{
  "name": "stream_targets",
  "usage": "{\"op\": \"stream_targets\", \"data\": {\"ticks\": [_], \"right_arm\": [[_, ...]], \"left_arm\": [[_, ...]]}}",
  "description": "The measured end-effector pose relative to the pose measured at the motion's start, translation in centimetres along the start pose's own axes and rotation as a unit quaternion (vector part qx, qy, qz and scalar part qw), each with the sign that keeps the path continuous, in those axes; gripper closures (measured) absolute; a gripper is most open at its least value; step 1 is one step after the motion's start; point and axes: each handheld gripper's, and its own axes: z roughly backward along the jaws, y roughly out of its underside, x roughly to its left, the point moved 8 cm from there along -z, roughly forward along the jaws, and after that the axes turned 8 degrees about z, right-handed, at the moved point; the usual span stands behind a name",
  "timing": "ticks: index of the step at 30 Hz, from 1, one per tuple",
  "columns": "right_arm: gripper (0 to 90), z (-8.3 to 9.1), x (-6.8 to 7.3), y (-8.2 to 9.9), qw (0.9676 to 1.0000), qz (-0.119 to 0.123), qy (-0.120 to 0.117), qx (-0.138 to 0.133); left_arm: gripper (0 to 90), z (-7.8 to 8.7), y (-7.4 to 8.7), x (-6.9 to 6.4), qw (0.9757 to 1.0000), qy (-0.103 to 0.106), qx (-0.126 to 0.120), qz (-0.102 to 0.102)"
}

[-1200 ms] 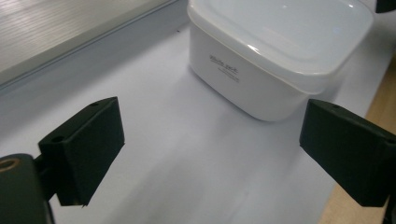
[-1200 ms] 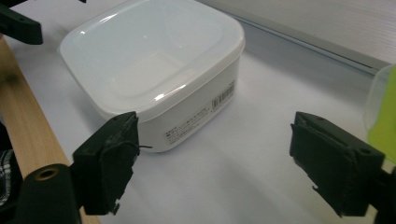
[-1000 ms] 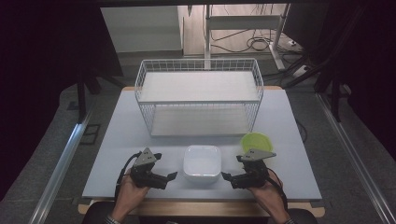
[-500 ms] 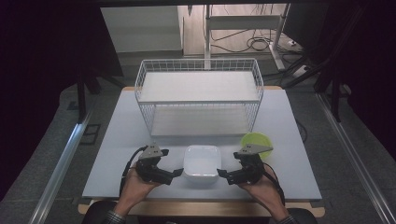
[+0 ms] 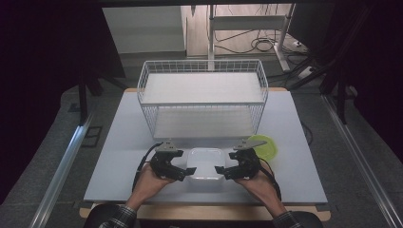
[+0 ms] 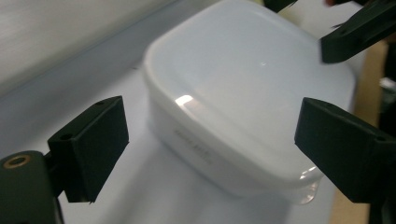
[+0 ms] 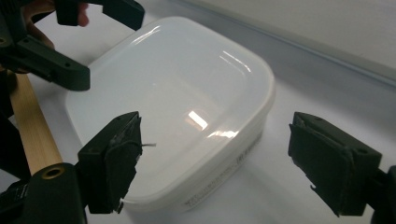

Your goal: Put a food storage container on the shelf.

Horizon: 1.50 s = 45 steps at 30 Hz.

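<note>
Left hand-held gripper [image 5: 188, 173] – jaws standing wide, closing slightly, gripping nothing, flanking the white lidded container [image 5: 205, 164] at its left edge | right hand-held gripper [image 5: 220, 170] – jaws gaping, narrowing, flanking its right edge | container sitting on the worktop [image 5: 119, 147] between both, near the front edge.

Glossy white plastic container [image 5: 205, 164] (smooth lid), matt table [image 5: 119, 142], white wire basket [image 5: 202, 97].

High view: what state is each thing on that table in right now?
White lidded box: closed, flat on the table, not gripped.
Wire basket: upright, empty.
Green bowl: upright.
Left hand-held gripper: open beside the box, jaws just closing slightly.
Right hand-held gripper: open, jaws just closing.
</note>
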Motion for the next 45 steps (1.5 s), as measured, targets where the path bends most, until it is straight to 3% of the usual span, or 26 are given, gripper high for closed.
{"op": "stream_targets", "data": {"ticks": [2, 3, 6, 10, 11, 13, 15, 16, 20, 21, 26, 35, 39, 45], "right_arm": [[19.2, -0.3, 0.1, 0.0, 0.9999, -0.005, -0.009, 0.004], [21.0, -0.5, 0.3, 0.0, 0.9997, -0.008, -0.022, 0.006], [23.8, -0.5, 0.6, 0.1, 0.9991, -0.018, -0.037, 0.01], [27.1, -0.3, 0.7, 0.2, 0.9984, -0.037, -0.039, 0.019], [36.0, 0.1, 0.7, 0.3, 0.9972, -0.057, -0.041, 0.023], [39.7, 0.3, 0.6, 0.4, 0.9966, -0.066, -0.043, 0.025], [49.4, 0.9, 0.6, 0.5, 0.9951, -0.081, -0.051, 0.026], [57.4, 1.5, 0.6, 0.5, 0.9947, -0.088, -0.049, 0.024], [64.6, 2.1, 0.6, 0.4, 0.9942, -0.098, -0.042, 0.013], [70.7, 2.4, 0.5, 0.2, 0.9938, -0.106, -0.036, 0.0], [78.8, 2.6, 0.1, -0.1, 0.9907, -0.131, -0.029, -0.021], [79.1, 2.8, 0.6, -0.9, 0.9962, -0.08, 0.015, -0.032], [79.1, 3.2, 0.5, -1.6, 0.9958, -0.079, 0.011, -0.045], [79.1, 4.0, 0.3, -3.0, 0.9955, -0.07, 0.011, -0.062]], "left_arm": [[9.6, -0.3, 0.1, -0.1, 0.9998, 0.017, 0.002, 0.011], [12.5, -0.4, 0.3, -0.4, 0.9989, 0.039, 0.004, 0.023], [14.9, -0.4, 0.5, -0.7, 0.9984, 0.047, 0.008, 0.032], [21.6, 0.1, 0.6, -1.0, 0.9984, 0.037, 0.012, 0.041], [31.5, 0.7, 0.7, -1.1, 0.9984, 0.03, 0.009, 0.047], [38.0, 0.8, 0.8, -1.1, 0.9984, 0.03, 0.011, 0.047], [42.2, 1.2, 0.8, -1.2, 0.9985, 0.025, 0.006, 0.048], [47.8, 1.3, 0.7, -1.3, 0.9985, 0.021, 0.004, 0.051], [60.5, 1.8, 0.4, -1.4, 0.9983, 0.0, -0.016, 0.056], [64.9, 2.1, 0.1, -1.3, 0.9977, -0.008, -0.03, 0.06], [73.1, 2.5, 0.0, -1.3, 0.9973, -0.013, -0.033, 0.065], [78.6, 2.7, -0.1, -1.0, 0.9963, -0.032, -0.03, 0.074], [79.1, 3.4, -0.9, -1.3, 0.9961, -0.024, -0.043, 0.073], [79.2, 4.5, -2.4, -1.5, 0.9963, -0.03, -0.053, 0.06]]}}
